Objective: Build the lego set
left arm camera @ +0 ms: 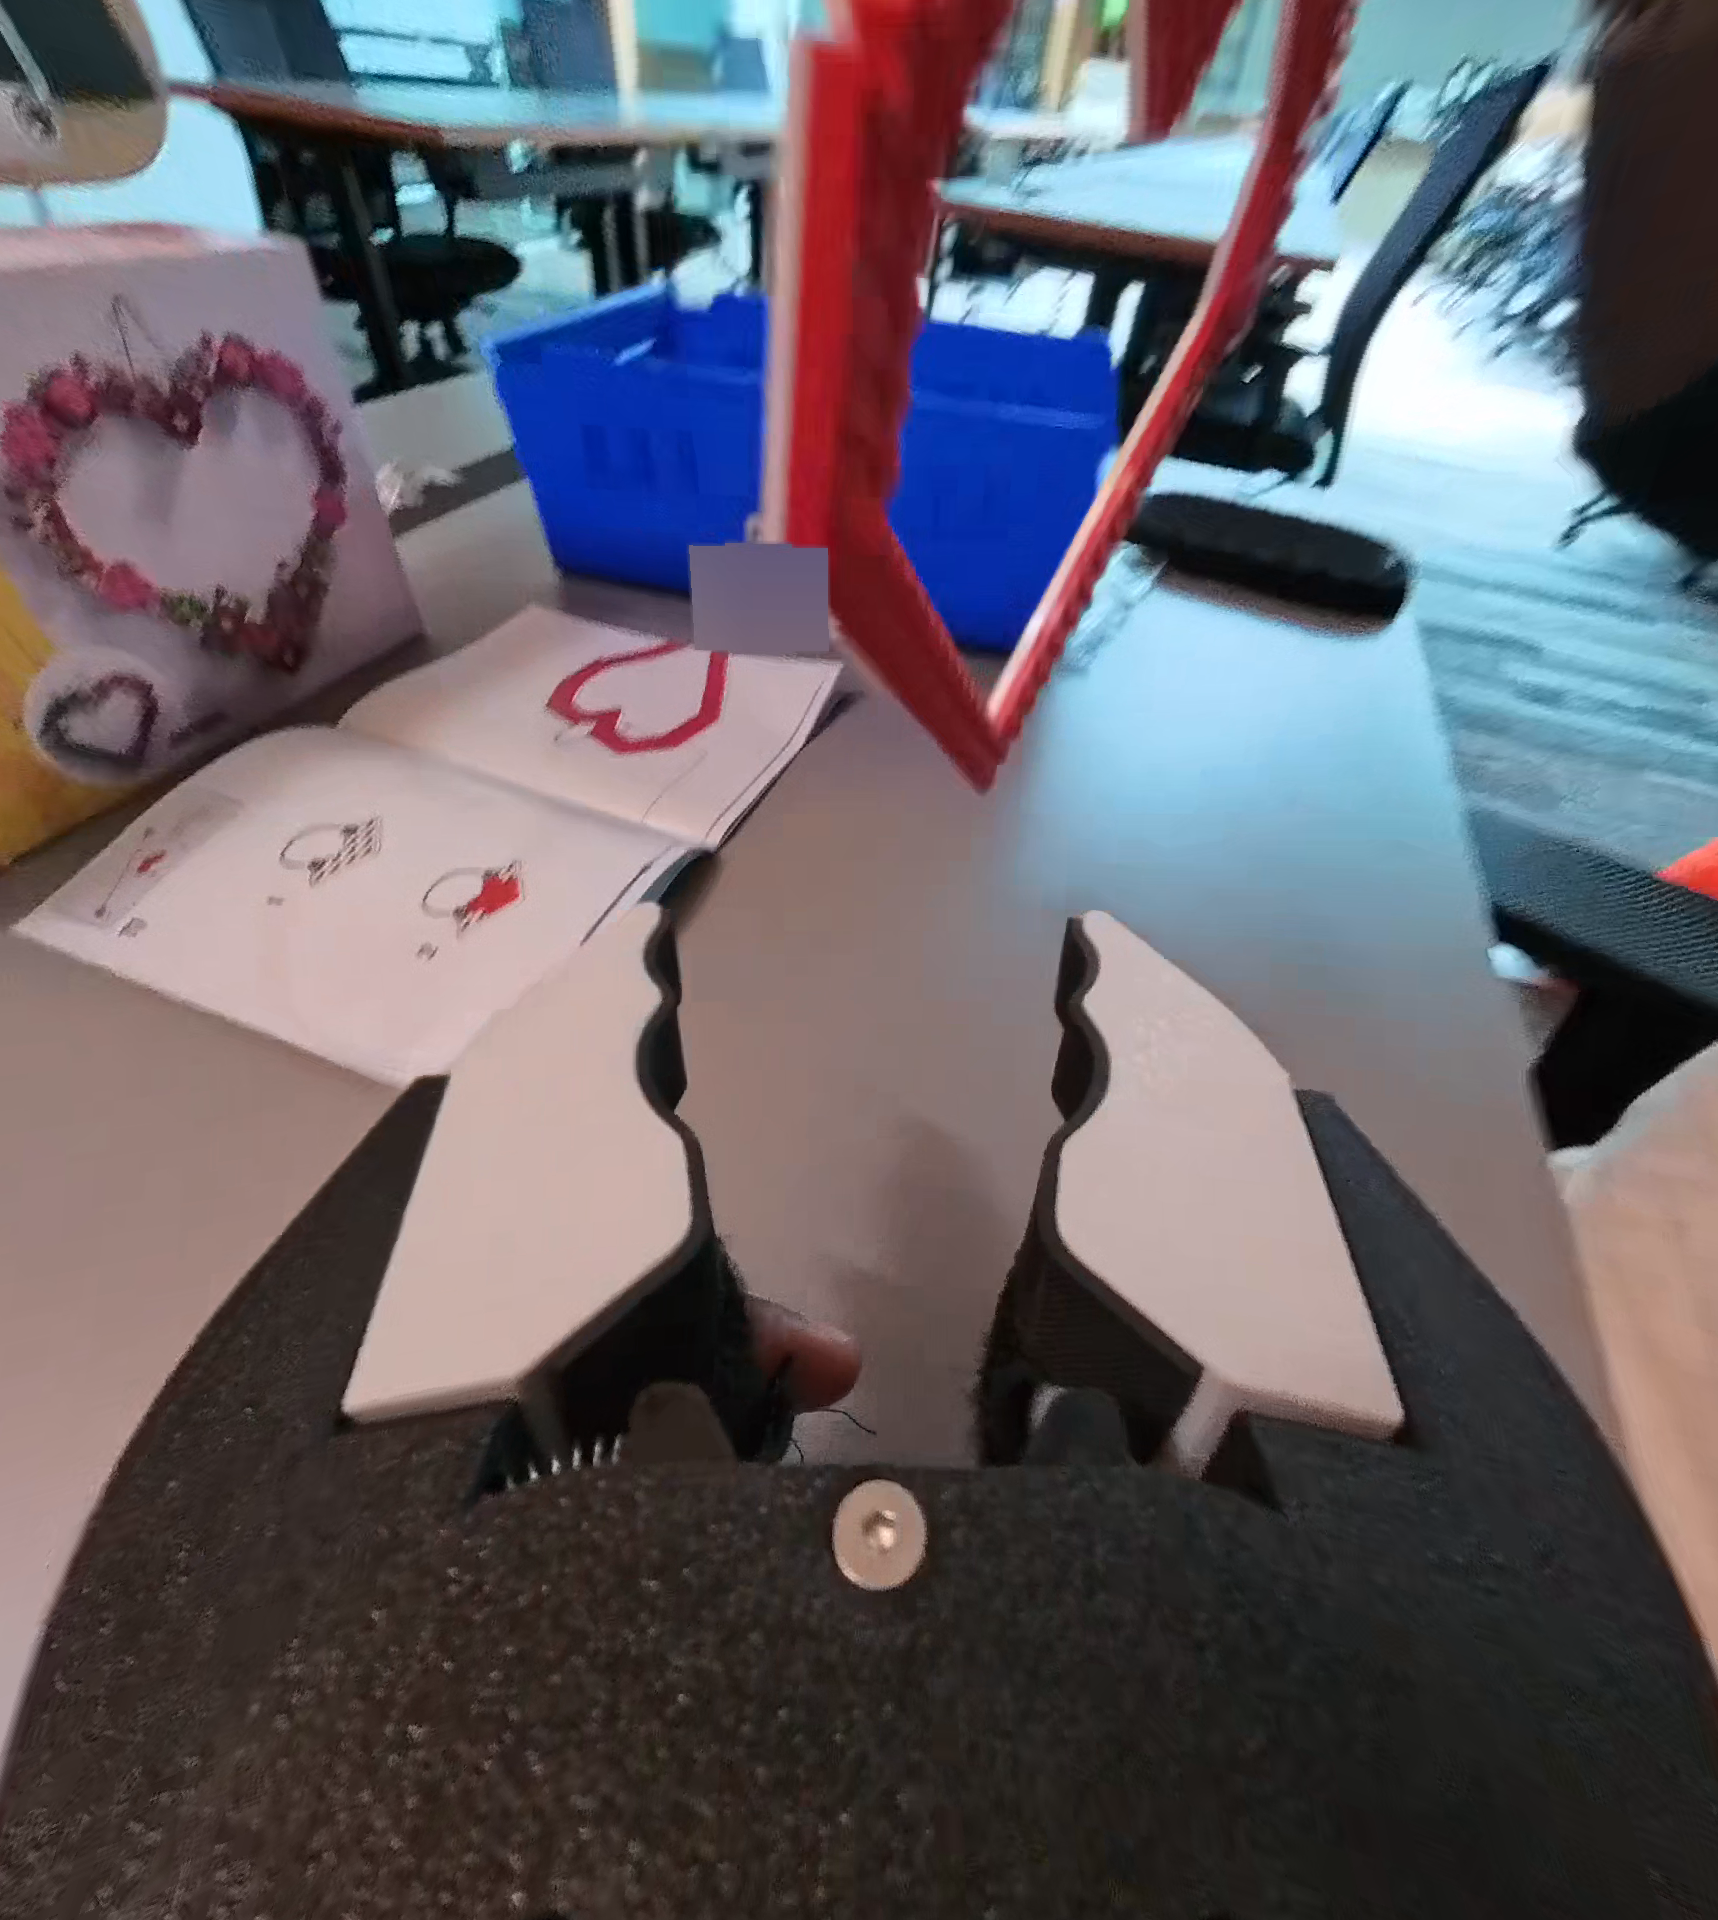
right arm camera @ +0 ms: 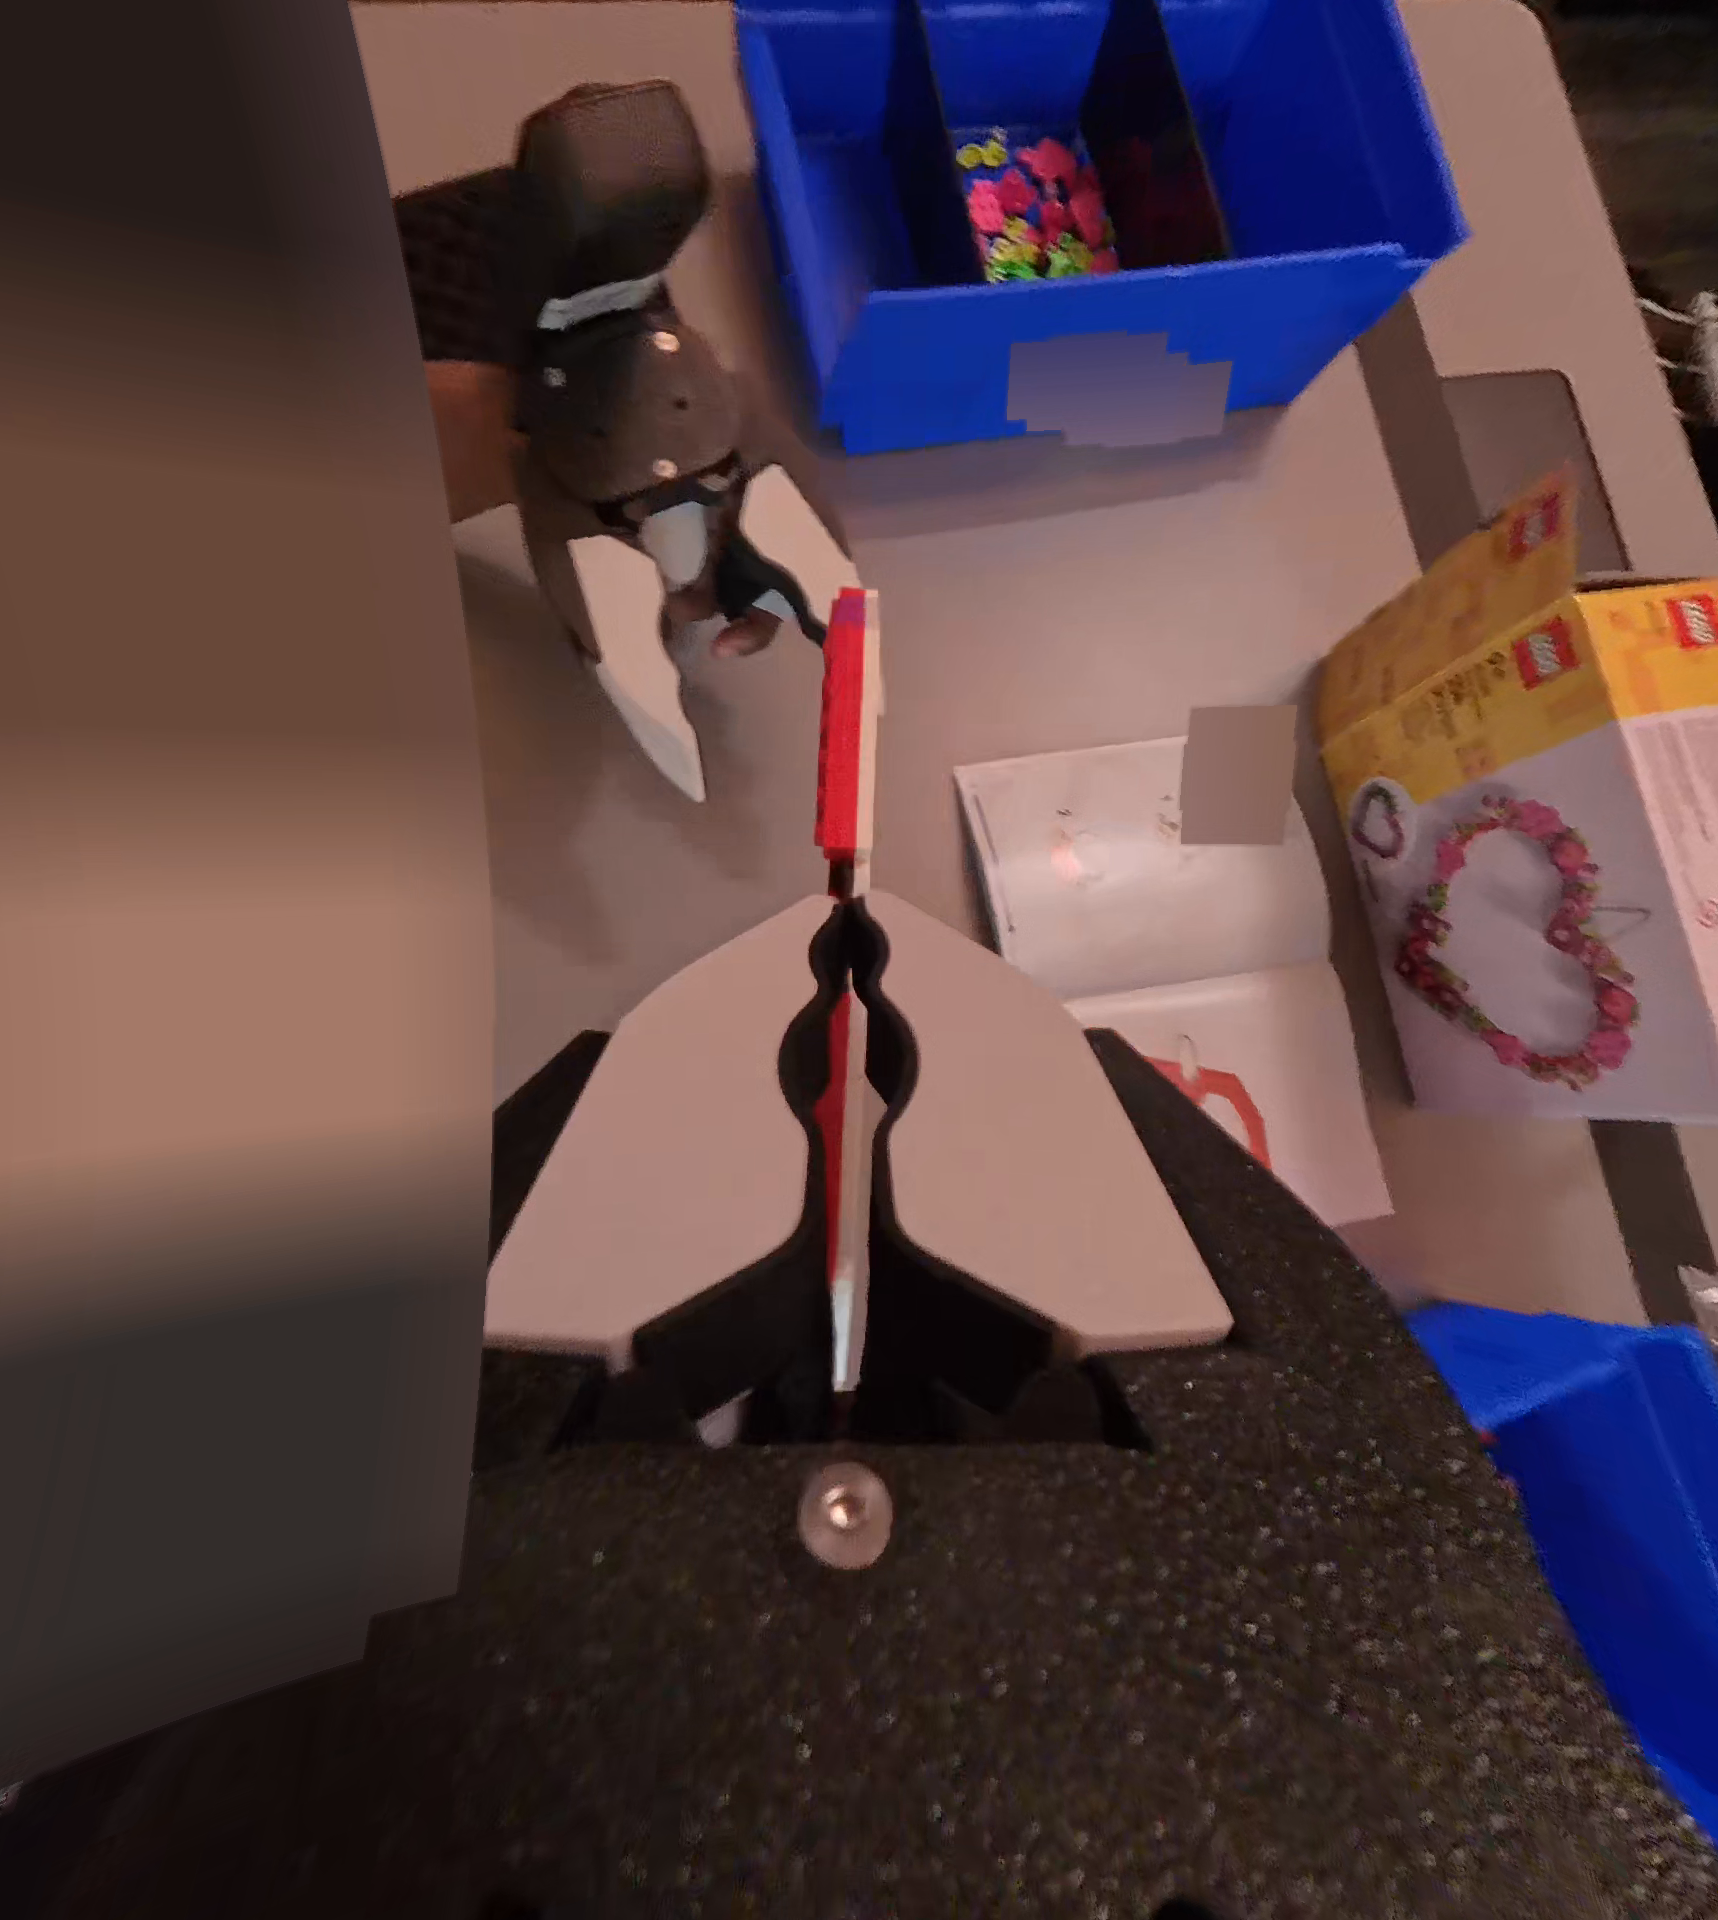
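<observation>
You are holding the right gripper (right arm camera: 850,914) above the table (right arm camera: 1042,623), its fingers (right arm camera: 990,1143) pressing together on the frame (right arm camera: 847,727), a red and white Lego heart outline. From the right wrist view the frame is showing edge-on, running from between the pads out past the tips. From the left wrist view the same frame (left arm camera: 860,312) is hanging upright in the air, point down, its tip just above the table (left arm camera: 1198,831) and in front of the bin (left arm camera: 626,436).

You are keeping the left gripper (left arm camera: 870,977) low over the table, fingers (left arm camera: 564,1143) standing apart with nothing between them. In the right wrist view that gripper (right arm camera: 730,665) is sitting just left of the frame's far end; whether it is touching the frame, you cannot tell.

The blue bin (right arm camera: 1094,322) is standing at the far side, divided into compartments, the middle one holding small pink, green and yellow pieces (right arm camera: 1037,218). A second blue bin (right arm camera: 1665,1507) is showing at the lower right edge.

The manual (left arm camera: 419,852) is lying open on the table beside the box (left arm camera: 138,499), which is standing on edge and bearing a picture of a flowered heart. Motion blur is softening both views
</observation>
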